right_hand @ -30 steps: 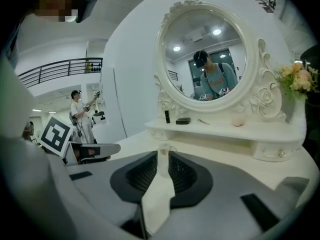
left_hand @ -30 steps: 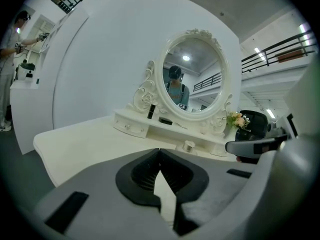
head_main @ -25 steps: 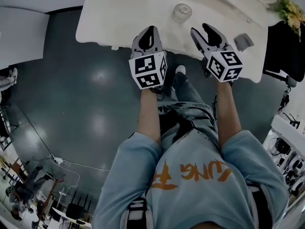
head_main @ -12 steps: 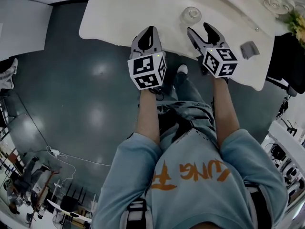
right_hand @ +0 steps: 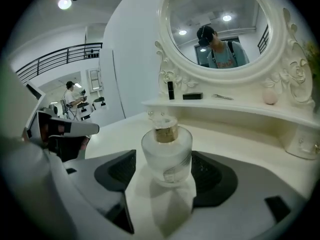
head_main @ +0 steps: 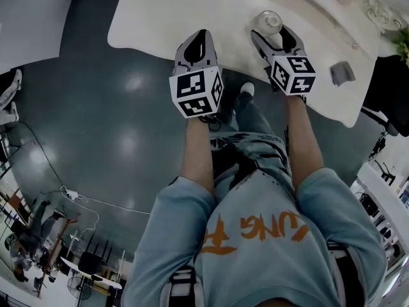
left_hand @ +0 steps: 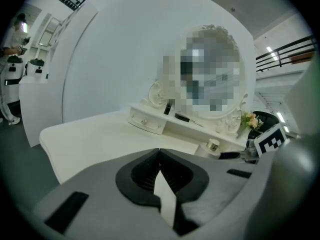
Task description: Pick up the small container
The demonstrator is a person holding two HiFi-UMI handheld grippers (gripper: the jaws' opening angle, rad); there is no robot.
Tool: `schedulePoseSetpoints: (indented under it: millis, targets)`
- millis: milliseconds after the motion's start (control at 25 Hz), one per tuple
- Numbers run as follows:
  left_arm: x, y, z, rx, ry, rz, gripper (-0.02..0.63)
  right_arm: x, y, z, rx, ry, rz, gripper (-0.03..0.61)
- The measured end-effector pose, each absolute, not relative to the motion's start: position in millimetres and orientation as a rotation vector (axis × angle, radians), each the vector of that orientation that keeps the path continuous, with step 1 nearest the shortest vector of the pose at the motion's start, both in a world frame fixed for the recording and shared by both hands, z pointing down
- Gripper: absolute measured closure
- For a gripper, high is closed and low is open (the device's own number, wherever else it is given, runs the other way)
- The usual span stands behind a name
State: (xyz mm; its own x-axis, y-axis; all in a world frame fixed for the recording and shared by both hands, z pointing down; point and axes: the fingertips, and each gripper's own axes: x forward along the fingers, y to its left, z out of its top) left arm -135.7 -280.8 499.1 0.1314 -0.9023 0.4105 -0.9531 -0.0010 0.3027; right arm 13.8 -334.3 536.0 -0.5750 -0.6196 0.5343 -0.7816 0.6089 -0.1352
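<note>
The small container (head_main: 267, 23) is a frosted glass jar with a cork stopper, standing upright on the white vanity table (head_main: 160, 11) near its front edge. My right gripper (head_main: 273, 36) has its jaws on either side of it. In the right gripper view the jar (right_hand: 166, 151) sits between the dark pads (right_hand: 120, 171), with small gaps on both sides; the jaws are opening and do not press on it. My left gripper (head_main: 200, 43) hovers at the table's front edge, left of the jar, with its jaws (left_hand: 159, 156) shut and nothing in them.
An oval mirror (right_hand: 220, 24) on a carved stand rises at the back of the table, with a shelf of small items (right_hand: 192, 96) under it. A small grey object (head_main: 342, 73) lies on the table to the right. Flowers (head_main: 402, 40) stand at the far right. A drawer box (left_hand: 145, 120) sits at the back.
My right gripper has moved forward and left until its jaws stand around the jar, and they have widened. The left gripper has barely moved.
</note>
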Motion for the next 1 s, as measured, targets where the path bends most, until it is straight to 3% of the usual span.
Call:
schedulePoseSetpoints:
  millis: [1000]
  targets:
    - [-127, -301, 469, 2.028, -1.743, 0.153, 0.592, 12, -341, 537, 1.144, -2.319, 0.526, 0.247]
